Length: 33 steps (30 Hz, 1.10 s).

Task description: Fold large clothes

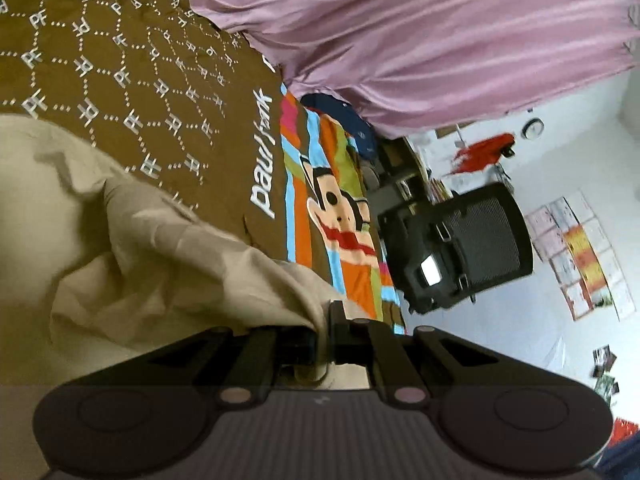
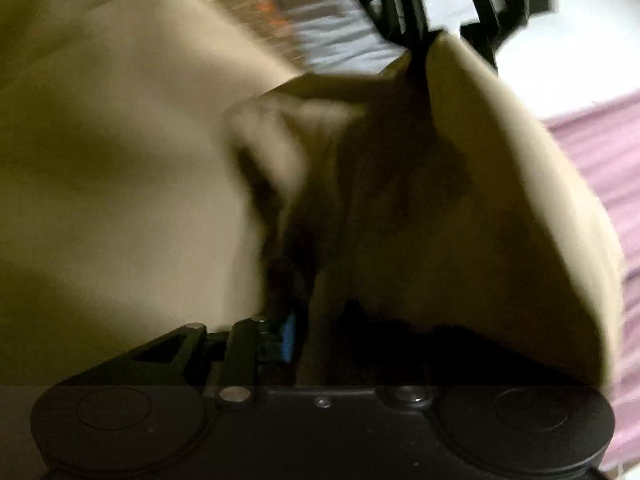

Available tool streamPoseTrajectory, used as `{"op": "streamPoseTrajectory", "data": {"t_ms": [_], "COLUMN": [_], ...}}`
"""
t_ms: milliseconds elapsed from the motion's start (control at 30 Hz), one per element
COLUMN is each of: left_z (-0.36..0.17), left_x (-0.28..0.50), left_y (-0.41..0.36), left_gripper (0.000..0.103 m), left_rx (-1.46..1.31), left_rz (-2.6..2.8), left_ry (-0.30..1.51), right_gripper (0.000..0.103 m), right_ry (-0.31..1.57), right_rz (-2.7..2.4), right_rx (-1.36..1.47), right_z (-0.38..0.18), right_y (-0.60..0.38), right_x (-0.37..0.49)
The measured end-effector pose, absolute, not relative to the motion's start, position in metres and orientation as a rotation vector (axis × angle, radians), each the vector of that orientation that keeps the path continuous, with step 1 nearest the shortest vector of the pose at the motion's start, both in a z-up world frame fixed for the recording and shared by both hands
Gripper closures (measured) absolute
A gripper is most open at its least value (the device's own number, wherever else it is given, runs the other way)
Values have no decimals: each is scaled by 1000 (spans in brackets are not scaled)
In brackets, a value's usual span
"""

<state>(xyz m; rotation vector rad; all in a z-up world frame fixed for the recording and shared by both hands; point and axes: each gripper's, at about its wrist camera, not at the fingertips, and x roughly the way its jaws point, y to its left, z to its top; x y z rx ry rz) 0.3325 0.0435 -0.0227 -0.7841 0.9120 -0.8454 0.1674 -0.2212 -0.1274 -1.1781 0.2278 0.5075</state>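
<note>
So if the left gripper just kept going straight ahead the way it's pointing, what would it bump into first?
Probably the brown bedspread. The left gripper is already shut on the beige garment, and beyond that fold the bedspread lies ahead, though depth is hard to judge.

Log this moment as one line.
left gripper: shut on beige garment | right gripper: shut on beige garment | bedspread beneath

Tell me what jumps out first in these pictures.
The beige garment dominates: it fills the right wrist view and is pinched in the left tool. Behind it lies a brown bedspread with a cartoon monkey, and a pink curtain hangs above.
</note>
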Motion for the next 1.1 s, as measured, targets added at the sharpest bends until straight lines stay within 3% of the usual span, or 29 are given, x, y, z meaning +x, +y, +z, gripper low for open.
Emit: {"op": "streamPoseTrajectory", "data": {"t_ms": [233, 333, 367, 433, 500, 600, 733, 933, 1033, 1067, 1100], "left_z": [-69, -87, -88, -82, -71, -52, -39, -63, -75, -78, -77], "left_x": [286, 274, 270, 263, 254, 246, 256, 315, 333, 336, 339], "left_y": [41, 41, 43, 50, 62, 84, 110, 114, 112, 108, 103], "left_gripper": [97, 94, 90, 80, 56, 44, 44, 47, 64, 81, 91], "left_rx": [-633, -579, -574, -571, -574, -574, -618, -686, -733, -729, -710], "left_rz": [-801, -743, -731, -721, -716, -672, -506, -303, -298, -302, -298], "left_ry": [1082, 1139, 1139, 1114, 1069, 995, 928, 1028, 1076, 1082, 1088], "right_gripper": [70, 59, 53, 53, 52, 41, 38, 39, 44, 50, 64], "right_ry": [328, 414, 439, 510, 557, 612, 659, 756, 801, 812, 816], "right_rz": [455, 355, 322, 247, 212, 193, 252, 274, 220, 210, 207], "right_rx": [-1414, -1286, -1222, -1009, -801, -447, 8, 281, 348, 385, 416], "right_z": [-141, -126, -120, -101, -86, -64, -52, -58, -72, -78, -84], "right_y": [-297, -327, -335, -352, -368, -386, -388, -386, -389, -392, -392], "right_x": [136, 130, 130, 133, 134, 143, 166, 201, 226, 233, 239]}}
